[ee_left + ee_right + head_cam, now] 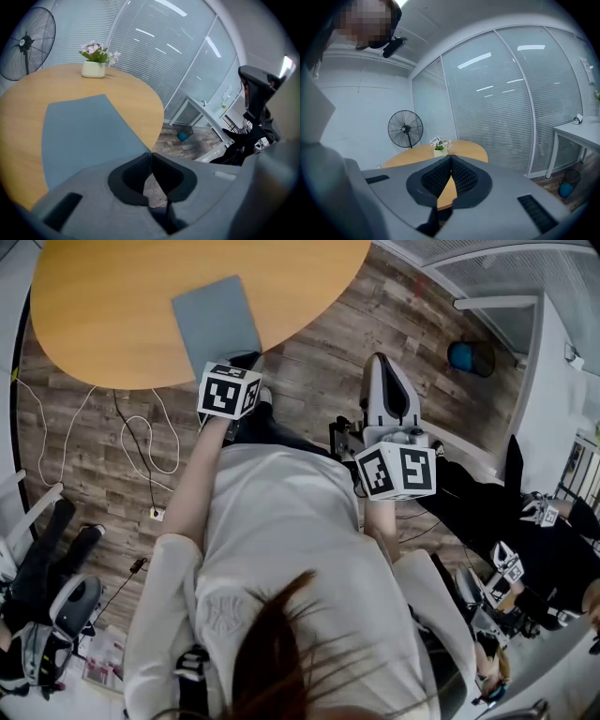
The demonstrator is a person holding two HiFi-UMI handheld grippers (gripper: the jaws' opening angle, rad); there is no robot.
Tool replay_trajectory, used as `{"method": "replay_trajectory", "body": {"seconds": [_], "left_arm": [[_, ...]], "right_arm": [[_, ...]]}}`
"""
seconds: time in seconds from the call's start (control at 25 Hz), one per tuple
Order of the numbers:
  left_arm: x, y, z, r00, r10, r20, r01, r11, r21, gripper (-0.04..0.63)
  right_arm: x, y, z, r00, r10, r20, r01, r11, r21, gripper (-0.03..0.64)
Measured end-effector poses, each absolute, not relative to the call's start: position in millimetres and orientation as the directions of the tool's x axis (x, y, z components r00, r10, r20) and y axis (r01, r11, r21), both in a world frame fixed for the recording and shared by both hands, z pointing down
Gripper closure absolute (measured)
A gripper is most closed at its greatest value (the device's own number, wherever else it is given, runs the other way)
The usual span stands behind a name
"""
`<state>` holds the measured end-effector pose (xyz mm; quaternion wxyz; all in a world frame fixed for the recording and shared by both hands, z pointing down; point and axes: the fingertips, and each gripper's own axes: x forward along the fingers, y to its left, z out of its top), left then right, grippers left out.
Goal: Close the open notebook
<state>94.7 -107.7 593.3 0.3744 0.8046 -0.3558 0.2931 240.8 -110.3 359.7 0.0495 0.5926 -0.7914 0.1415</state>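
Pressed together, the left tongs (151, 154) sit at the worktop (23, 101) edge, closed notebook (79, 136) just ahead; right tongs (450, 158), likewise together, well back. Only gripper views show the flowerpot (93, 69).

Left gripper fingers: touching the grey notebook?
Cannot tell. In the left gripper view the shut fingers end at the notebook's near corner; neither contact nor gap shows.

Bright, even ceiling light; sharp focus; strong fisheye warping at edges.

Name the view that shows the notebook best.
Left gripper view: the notebook lies large, closed and flat on the table. Head view shows it smaller from above; right gripper view shows none of it.
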Motion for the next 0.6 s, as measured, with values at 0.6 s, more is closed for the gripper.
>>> {"method": "replay_trajectory", "body": {"seconds": [0.6], "left_arm": [[105,-96,587,0.621,-0.347,0.703,-0.755,-0.505,0.418,0.460]], "right_arm": [[242,-97,362,-0.291,-0.922,0.255,-0.953,0.255,-0.164,0.614]]}}
